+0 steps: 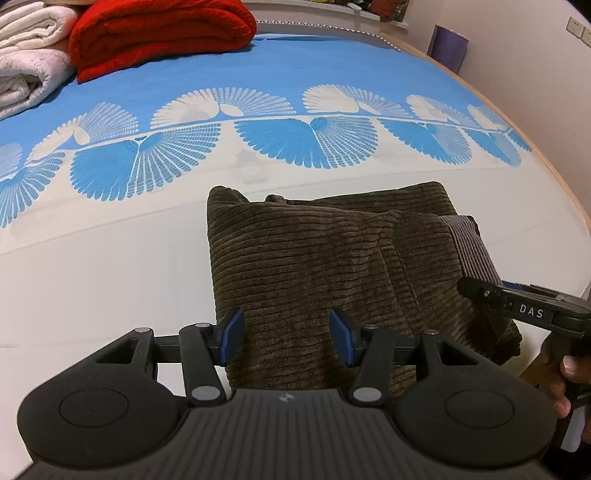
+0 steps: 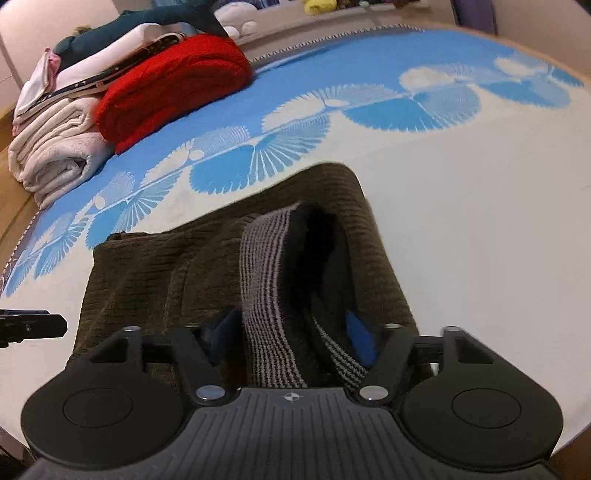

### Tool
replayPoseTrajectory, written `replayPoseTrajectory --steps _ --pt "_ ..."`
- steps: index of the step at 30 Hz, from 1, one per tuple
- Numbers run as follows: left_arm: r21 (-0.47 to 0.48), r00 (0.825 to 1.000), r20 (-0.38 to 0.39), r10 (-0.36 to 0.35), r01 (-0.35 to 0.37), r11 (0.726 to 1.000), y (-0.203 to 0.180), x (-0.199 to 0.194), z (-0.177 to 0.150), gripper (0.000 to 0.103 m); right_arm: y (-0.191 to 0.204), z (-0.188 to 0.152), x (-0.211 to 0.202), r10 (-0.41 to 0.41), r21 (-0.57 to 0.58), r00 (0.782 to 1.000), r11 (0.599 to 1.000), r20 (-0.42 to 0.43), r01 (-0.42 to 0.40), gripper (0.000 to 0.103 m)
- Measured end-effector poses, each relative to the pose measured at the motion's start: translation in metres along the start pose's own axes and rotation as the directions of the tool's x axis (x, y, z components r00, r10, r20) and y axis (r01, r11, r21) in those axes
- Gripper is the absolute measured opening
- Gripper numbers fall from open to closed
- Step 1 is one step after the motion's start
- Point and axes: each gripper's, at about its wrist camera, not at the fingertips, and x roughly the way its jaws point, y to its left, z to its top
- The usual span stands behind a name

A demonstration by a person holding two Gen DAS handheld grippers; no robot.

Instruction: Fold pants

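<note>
The pants (image 1: 332,258), dark brown corduroy, lie folded into a thick bundle on the near white part of the bed (image 1: 92,277), with the blue fan-patterned band of the cover beyond them. A striped grey waistband (image 2: 266,280) sticks out on the right side of the bundle and stands open like a loop in the right wrist view.

The left gripper (image 1: 287,334) hovers over the near left part of the pants with its blue pads (image 1: 233,332) spread apart, nothing between them. The right gripper (image 2: 291,332) is also spread, its two fingers sitting either side of the waistband without pinching it; cloth fills the gap.

At the far left of the bed sit a folded red blanket (image 1: 159,33) and, just beside it, rolled white blankets (image 1: 26,59)
</note>
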Motion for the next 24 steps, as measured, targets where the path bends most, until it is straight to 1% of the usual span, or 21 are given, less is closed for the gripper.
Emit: replayPoseTrajectory --steps 1,2,3,4,5,6,7,9,10,12,13,15,17,18,20,21,22,23,24 --pt "0.0 1.0 0.0 0.001 -0.001 1.0 0.0 0.0 0.0 0.056 0.0 -0.001 -0.002 -0.001 -0.013 1.0 1.0 0.01 0.001 0.043" --pt "0.001 1.0 0.0 0.001 -0.001 1.0 0.0 0.001 0.0 0.056 0.001 0.0 -0.005 -0.003 -0.025 1.0 1.0 0.024 0.003 0.037" --pt "0.0 1.0 -0.001 0.001 -0.001 1.0 0.0 0.001 0.0 0.056 0.003 0.001 -0.008 -0.001 -0.037 0.999 0.999 0.039 0.002 0.028" --pt "-0.001 1.0 -0.001 0.001 -0.001 1.0 0.0 0.002 0.0 0.056 0.006 0.002 -0.013 0.005 -0.052 0.998 0.999 0.062 -0.002 0.024" --pt "0.001 1.0 -0.003 0.0 0.0 1.0 -0.001 0.002 0.001 0.056 0.006 0.003 -0.018 0.021 -0.058 0.996 0.998 0.084 -0.016 0.023" --pt "0.002 1.0 -0.003 -0.001 0.001 1.0 -0.002 0.003 0.001 0.056 0.005 0.004 -0.021 0.038 -0.056 0.994 0.998 0.103 -0.032 0.018" --pt "0.005 1.0 -0.002 -0.004 0.004 1.0 -0.004 0.003 0.002 0.056 0.004 0.005 -0.028 0.051 -0.056 0.99 0.997 0.133 -0.044 0.009" --pt "0.01 1.0 0.0 -0.009 0.009 1.0 -0.006 0.003 0.002 0.056 0.003 0.009 -0.043 0.062 -0.061 0.976 0.997 0.211 -0.05 0.009" --pt "0.011 1.0 -0.001 -0.01 0.01 1.0 -0.006 0.004 0.003 0.056 0.003 0.011 -0.052 0.055 -0.068 0.965 0.997 0.256 -0.039 0.009" --pt "0.013 1.0 -0.007 -0.009 0.009 1.0 -0.006 0.005 0.003 0.056 0.003 0.011 -0.06 0.045 -0.087 0.957 0.996 0.287 -0.021 0.009" --pt "0.013 1.0 -0.014 -0.007 0.008 1.0 -0.006 0.006 0.003 0.056 0.003 0.011 -0.059 0.034 -0.106 0.962 0.994 0.27 -0.005 0.009" --pt "0.012 1.0 -0.027 -0.005 0.005 1.0 -0.005 0.008 0.004 0.056 0.006 0.007 -0.048 -0.042 -0.157 0.978 0.985 0.205 0.075 0.008" --pt "0.012 0.999 -0.042 -0.008 0.009 1.0 -0.004 0.01 0.005 0.056 0.003 0.004 -0.03 -0.113 -0.173 0.987 0.976 0.114 0.131 0.008" --pt "0.015 0.998 -0.056 -0.014 0.015 1.0 -0.004 0.011 0.004 0.055 0.001 0.002 -0.022 -0.129 -0.177 0.989 0.974 0.078 0.141 0.008" --pt "0.025 0.994 -0.106 -0.039 0.042 0.999 -0.004 0.016 0.002 0.049 0.002 0.004 -0.02 -0.136 -0.202 0.988 0.968 0.075 0.148 0.008" --pt "0.024 0.988 -0.143 -0.058 0.062 0.998 -0.003 0.019 0.0 0.048 0.003 0.005 -0.019 -0.138 -0.217 0.988 0.965 0.071 0.15 0.008" --pt "0.024 0.979 -0.192 -0.075 0.081 0.996 -0.002 0.025 -0.004 0.046 0.006 0.002 -0.018 -0.141 -0.228 0.988 0.962 0.069 0.153 0.008" --pt "0.039 0.965 -0.249 -0.08 0.093 0.995 -0.003 0.033 -0.01 0.046 0.006 0.001 -0.017 -0.143 -0.237 0.987 0.959 0.067 0.155 0.009" --pt "0.072 0.955 -0.288 -0.063 0.087 0.994 -0.005 0.04 -0.017 0.046 0.008 -0.001 -0.015 -0.144 -0.243 0.988 0.958 0.063 0.156 0.01"
